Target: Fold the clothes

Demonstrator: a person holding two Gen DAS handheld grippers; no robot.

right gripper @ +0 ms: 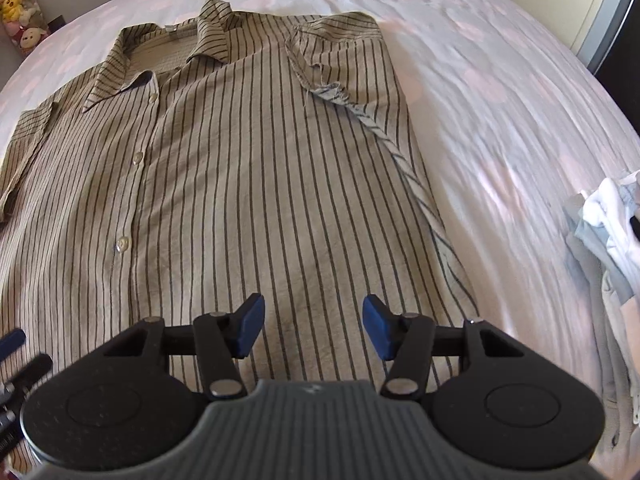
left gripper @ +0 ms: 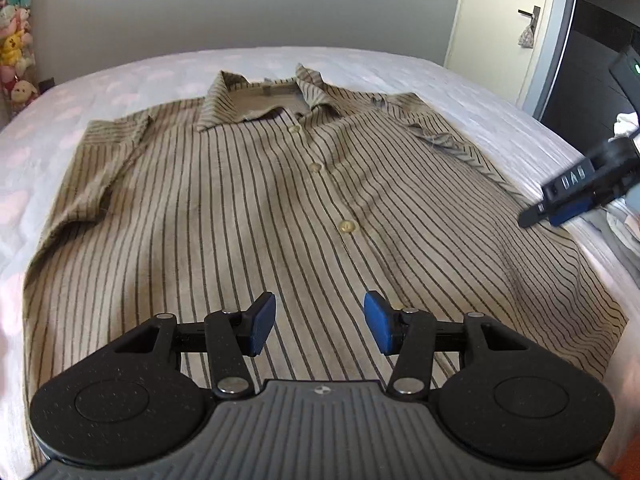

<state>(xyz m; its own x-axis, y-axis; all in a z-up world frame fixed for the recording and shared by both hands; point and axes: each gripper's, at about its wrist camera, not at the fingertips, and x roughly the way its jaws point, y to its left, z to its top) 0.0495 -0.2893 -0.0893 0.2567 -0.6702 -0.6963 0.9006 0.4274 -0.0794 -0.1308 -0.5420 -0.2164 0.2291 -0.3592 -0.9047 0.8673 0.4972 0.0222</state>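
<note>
White bed (left gripper: 460, 92) bears striped shirt (left gripper: 256, 208), its hem hidden behind left gripper (left gripper: 319, 325).

Bed (left gripper: 460, 92) with white sheet bearing pale pink patches. Stuffed toys (left gripper: 16, 40) stacked at the far left against a grey wall (left gripper: 240, 0). Cream door (left gripper: 500, 20) at right, small pouch (left gripper: 527, 36) hanging from its handle.
</note>
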